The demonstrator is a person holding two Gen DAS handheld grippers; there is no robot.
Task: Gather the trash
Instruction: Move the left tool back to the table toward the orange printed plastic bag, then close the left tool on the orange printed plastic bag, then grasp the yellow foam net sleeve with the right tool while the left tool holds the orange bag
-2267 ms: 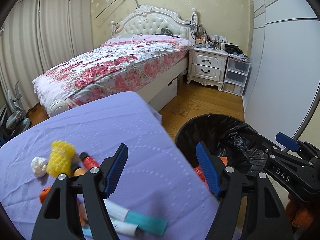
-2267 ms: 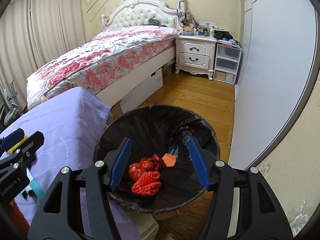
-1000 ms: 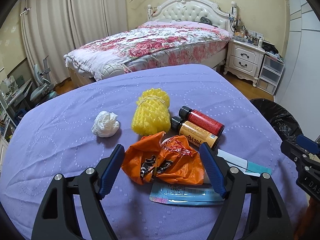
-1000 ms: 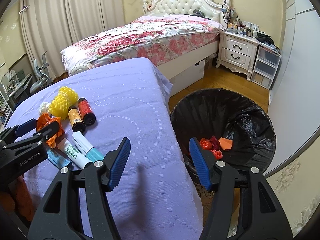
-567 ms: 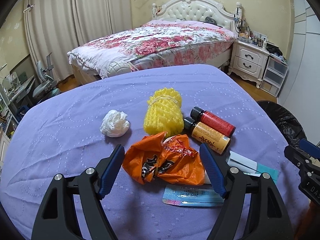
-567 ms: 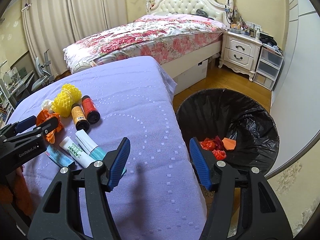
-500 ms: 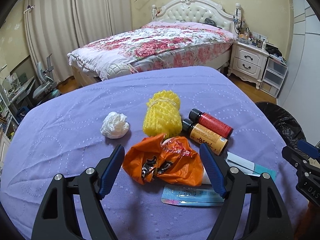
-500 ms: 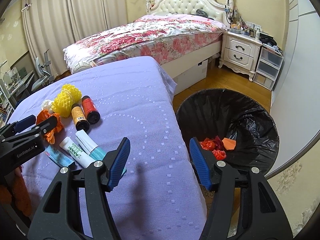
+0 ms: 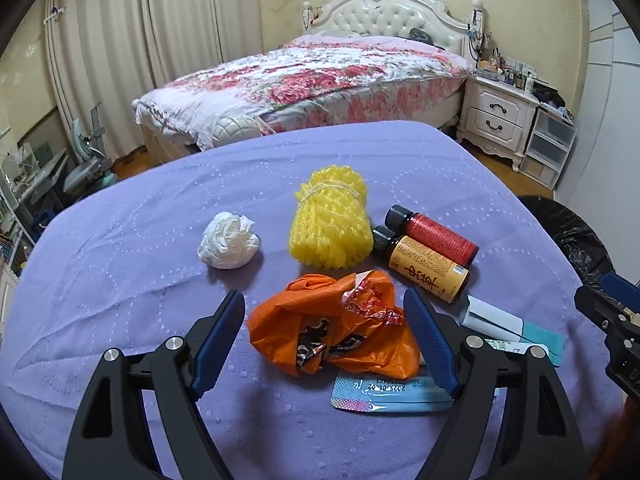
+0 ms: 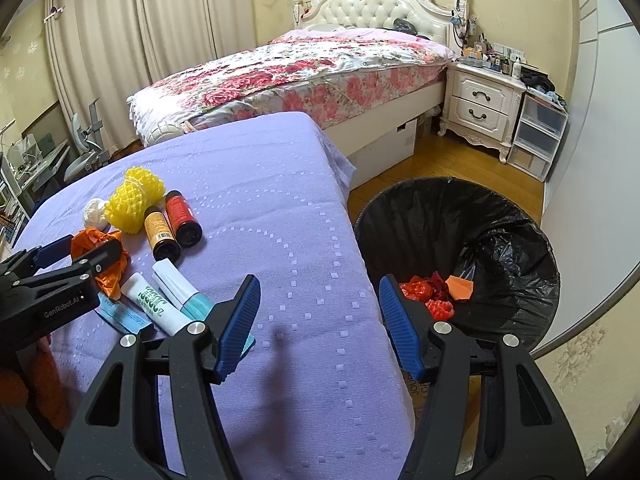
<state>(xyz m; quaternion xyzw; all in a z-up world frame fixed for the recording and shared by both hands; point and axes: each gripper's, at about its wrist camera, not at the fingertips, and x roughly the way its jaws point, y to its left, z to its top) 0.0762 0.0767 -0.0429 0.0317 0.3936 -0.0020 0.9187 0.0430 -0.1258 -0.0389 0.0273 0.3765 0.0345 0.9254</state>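
Observation:
A crumpled orange plastic bag (image 9: 336, 328) lies on the purple table cover (image 9: 120, 264), straddled by the jaws of my open left gripper (image 9: 332, 340). Behind it lie a white tissue ball (image 9: 228, 242), a yellow foam net (image 9: 330, 226), a red bottle (image 9: 434, 234) and an orange bottle (image 9: 426, 268). White and teal tubes (image 9: 508, 328) and a blue sachet (image 9: 388, 394) lie to the right. My right gripper (image 10: 320, 324) is open and empty over the table's right edge. The black-lined bin (image 10: 460, 248) holds red and orange trash (image 10: 432, 292).
A bed with a floral cover (image 10: 300, 68) stands behind the table. A white nightstand (image 10: 480, 104) and plastic drawers (image 10: 538, 136) stand at the back right. The bin stands on the wooden floor (image 10: 432, 164) beside a white wardrobe (image 10: 592, 132).
My left gripper swung from over the bin back to the table and now frames the orange bag. My right gripper drew back from the bin to the table's edge.

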